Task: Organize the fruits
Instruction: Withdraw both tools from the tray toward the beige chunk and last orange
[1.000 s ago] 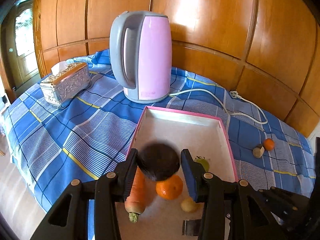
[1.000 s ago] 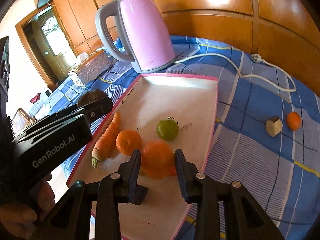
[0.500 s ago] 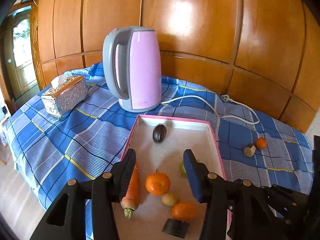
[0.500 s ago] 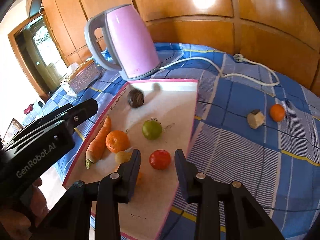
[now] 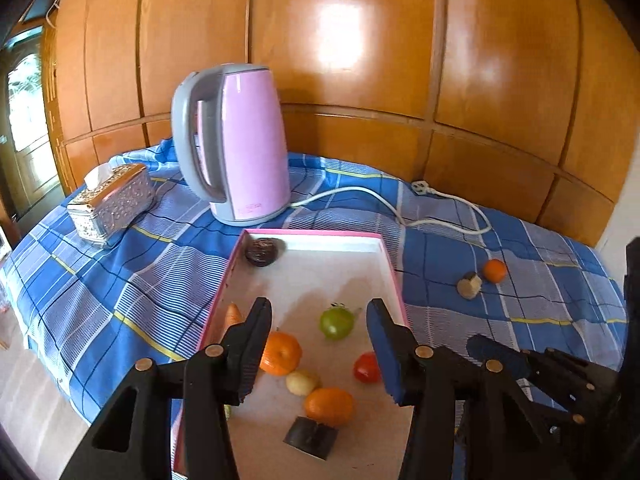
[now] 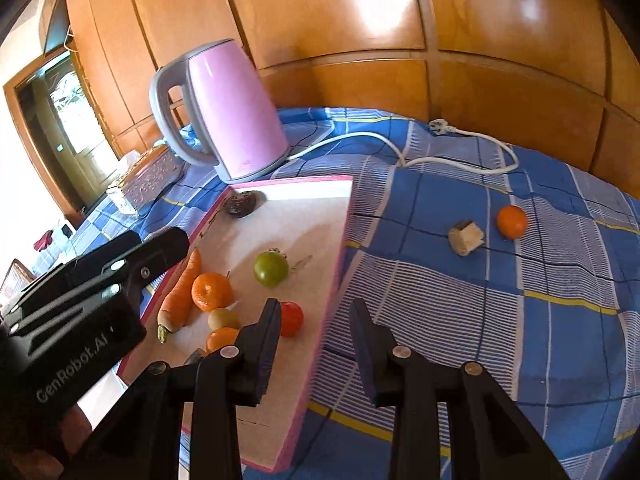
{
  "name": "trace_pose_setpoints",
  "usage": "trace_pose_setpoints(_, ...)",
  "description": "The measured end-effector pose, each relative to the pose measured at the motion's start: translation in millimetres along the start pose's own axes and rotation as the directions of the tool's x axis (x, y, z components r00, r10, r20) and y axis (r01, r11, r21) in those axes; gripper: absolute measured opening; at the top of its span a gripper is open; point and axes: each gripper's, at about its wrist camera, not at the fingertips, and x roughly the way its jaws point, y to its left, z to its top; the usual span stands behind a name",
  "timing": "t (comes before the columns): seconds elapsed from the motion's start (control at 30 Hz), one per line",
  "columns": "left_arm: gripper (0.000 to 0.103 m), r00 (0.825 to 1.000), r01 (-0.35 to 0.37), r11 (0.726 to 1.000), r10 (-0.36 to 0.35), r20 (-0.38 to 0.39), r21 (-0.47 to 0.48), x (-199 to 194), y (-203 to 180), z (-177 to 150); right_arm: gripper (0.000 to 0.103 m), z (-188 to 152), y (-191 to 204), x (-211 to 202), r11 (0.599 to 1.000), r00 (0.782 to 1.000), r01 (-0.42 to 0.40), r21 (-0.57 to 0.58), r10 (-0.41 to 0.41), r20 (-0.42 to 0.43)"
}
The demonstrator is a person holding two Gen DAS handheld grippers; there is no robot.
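Three oranges in all: two inside the pink tray (image 5: 394,276), one (image 5: 280,354) beside the carrot (image 6: 182,292) and one (image 5: 329,406) nearer the tray's front edge; a third (image 6: 511,221) outside the tray on the cloth to its right; one carrot, one green fruit (image 6: 271,269), one red fruit (image 6: 291,318), one small yellowish fruit (image 5: 302,382) and one dark round fruit (image 5: 261,252) within the tray; one pale cut chunk (image 6: 466,237) outside it, beside the third orange; one kettle (image 5: 234,148) and one tissue box (image 5: 112,204) behind the tray.
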Motion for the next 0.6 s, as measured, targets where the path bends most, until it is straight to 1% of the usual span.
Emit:
trace_pose_setpoints(0.33, 0.050, 0.999, 0.034, 0.998, -0.034, -0.012, 0.044, -0.7, -23.1, -4.3, 0.036, -4.2, -20.7, -9.7, 0.998, 0.999, 0.041, 0.049, -0.043, 0.022)
trace_pose_setpoints(0.6, 0.050, 0.998, 0.056, 0.996, -0.054, -0.029, 0.072, 3.7, -39.9, -6.9, 0.036, -6.9, -48.7, -15.8, 0.989, 0.994, 0.097, 0.111, -0.101, 0.034)
